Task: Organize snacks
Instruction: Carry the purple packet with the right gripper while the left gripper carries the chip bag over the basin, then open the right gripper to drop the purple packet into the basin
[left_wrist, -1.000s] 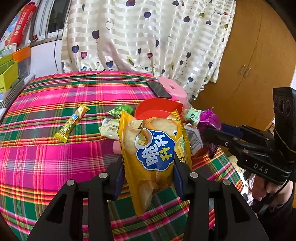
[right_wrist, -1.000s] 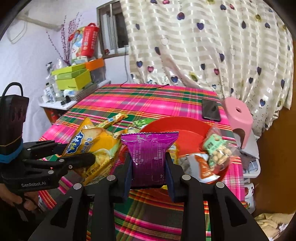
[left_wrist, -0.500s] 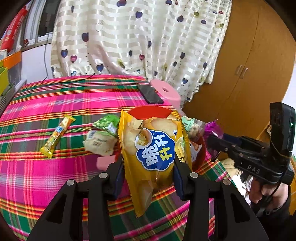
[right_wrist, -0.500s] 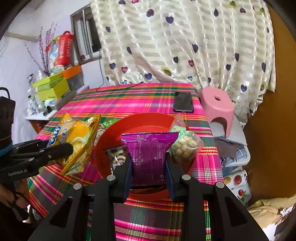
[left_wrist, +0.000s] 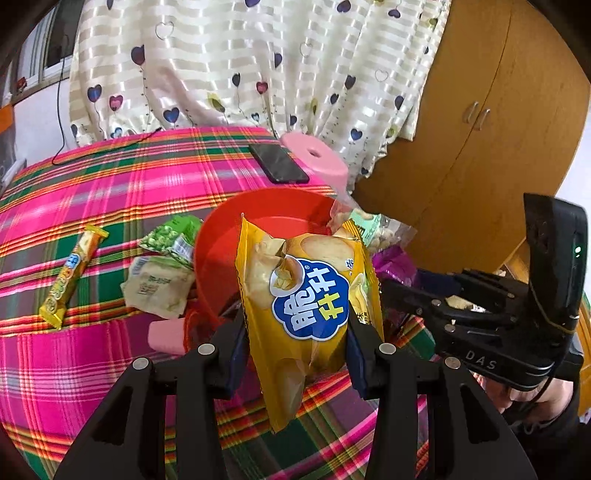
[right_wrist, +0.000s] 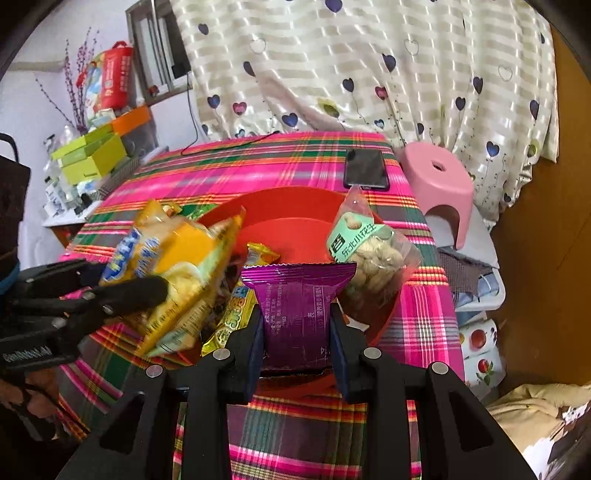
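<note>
My left gripper (left_wrist: 295, 332) is shut on a yellow chip bag (left_wrist: 306, 299) and holds it over the near rim of the red bowl (left_wrist: 221, 243). My right gripper (right_wrist: 297, 332) is shut on a purple snack packet (right_wrist: 299, 306) at the bowl's (right_wrist: 291, 225) near edge. The chip bag (right_wrist: 173, 266) hangs at the left in the right wrist view. A bag of peanuts (right_wrist: 369, 251) leans inside the bowl's right side. A yellow wrapped snack (right_wrist: 236, 314) lies in the bowl.
On the plaid tablecloth (left_wrist: 92, 184) left of the bowl lie a yellow snack bar (left_wrist: 70, 273), a green pea packet (left_wrist: 170, 236), a pale packet (left_wrist: 159, 288) and a pink item (left_wrist: 166, 336). A phone (left_wrist: 279, 162) lies at the far edge. A pink stool (right_wrist: 439, 181) stands beside the table.
Both grippers have moved closer to the red bowl with their packets. The chip bag and the purple packet now hang at the bowl's near rim.
</note>
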